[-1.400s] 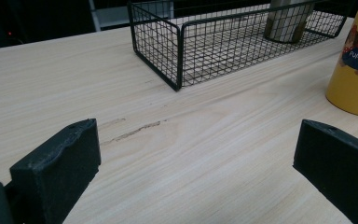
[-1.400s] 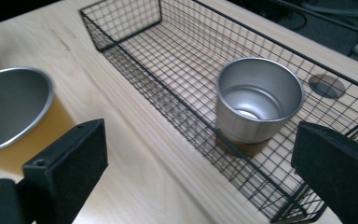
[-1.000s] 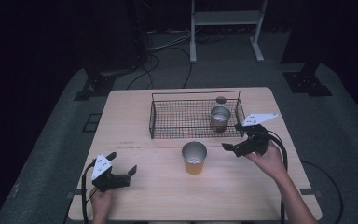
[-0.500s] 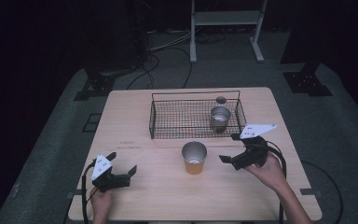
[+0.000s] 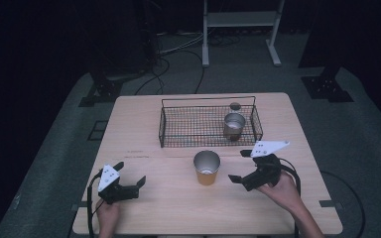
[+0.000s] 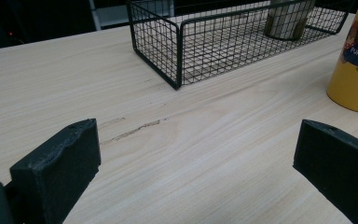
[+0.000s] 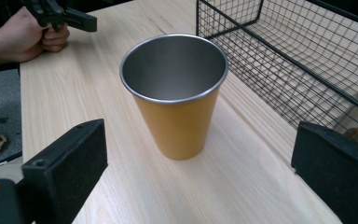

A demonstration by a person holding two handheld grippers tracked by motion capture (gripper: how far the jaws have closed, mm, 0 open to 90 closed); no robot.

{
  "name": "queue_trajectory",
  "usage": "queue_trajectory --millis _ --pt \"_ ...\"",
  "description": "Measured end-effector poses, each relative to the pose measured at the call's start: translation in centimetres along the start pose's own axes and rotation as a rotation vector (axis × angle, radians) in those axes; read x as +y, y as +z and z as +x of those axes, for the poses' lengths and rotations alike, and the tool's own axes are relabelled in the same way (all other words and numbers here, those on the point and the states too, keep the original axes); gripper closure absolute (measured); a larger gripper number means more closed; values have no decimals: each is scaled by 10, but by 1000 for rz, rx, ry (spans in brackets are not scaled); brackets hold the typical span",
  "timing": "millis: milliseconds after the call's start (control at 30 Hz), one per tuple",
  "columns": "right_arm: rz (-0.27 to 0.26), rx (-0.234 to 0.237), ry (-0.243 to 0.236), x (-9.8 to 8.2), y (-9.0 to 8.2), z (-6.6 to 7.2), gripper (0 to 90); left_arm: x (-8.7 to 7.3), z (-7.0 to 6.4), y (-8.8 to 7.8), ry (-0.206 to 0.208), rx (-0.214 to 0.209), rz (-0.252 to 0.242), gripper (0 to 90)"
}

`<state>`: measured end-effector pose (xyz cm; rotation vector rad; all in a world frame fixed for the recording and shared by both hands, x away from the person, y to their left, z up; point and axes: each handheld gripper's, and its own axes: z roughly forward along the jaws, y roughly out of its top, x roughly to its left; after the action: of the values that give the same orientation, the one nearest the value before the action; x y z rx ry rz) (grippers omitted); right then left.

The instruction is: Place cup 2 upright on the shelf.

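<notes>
An orange cup point(image 5: 207, 167) with a steel inside stands upright on the wooden table point(image 5: 168, 203), just in front of a black wire basket point(image 5: 178, 130). A silver cup point(image 5: 233, 125) stands inside the basket at its right end. My right gripper point(image 5: 240, 165) is open a short way right of the orange cup point(image 7: 175, 95), its jaws facing the cup and apart from it. My left gripper point(image 5: 130, 172) rests open near the table's front left, nothing between its jaws. The orange cup point(image 6: 355, 58) shows at the right edge of the left gripper view.
A small round mark point(image 5: 235, 106) lies on the table behind the basket point(image 6: 182, 51). A dark scratch point(image 6: 133, 132) marks the wood ahead of the left gripper. The other hand point(image 7: 25, 35) holds its gripper beyond the cup. Stands and cables sit on the floor behind the table.
My right gripper has moved down and toward the near side, from beside the basket's right end to a spot right of the orange cup. The left gripper has stayed still.
</notes>
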<state>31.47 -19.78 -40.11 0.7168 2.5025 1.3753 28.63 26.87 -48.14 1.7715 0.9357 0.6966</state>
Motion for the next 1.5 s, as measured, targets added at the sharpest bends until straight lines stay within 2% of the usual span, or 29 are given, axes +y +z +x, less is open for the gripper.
queue_trajectory --millis 433,867,1500 --pt "23 6 -12 -2 19 8 13 0 0 0 2 0 2 0" --pt "21 7 -3 -3 35 11 13 0 0 0 -1 1 -1 0" --pt "32 3 -19 -1 59 14 13 0 0 0 0 0 -2 0"
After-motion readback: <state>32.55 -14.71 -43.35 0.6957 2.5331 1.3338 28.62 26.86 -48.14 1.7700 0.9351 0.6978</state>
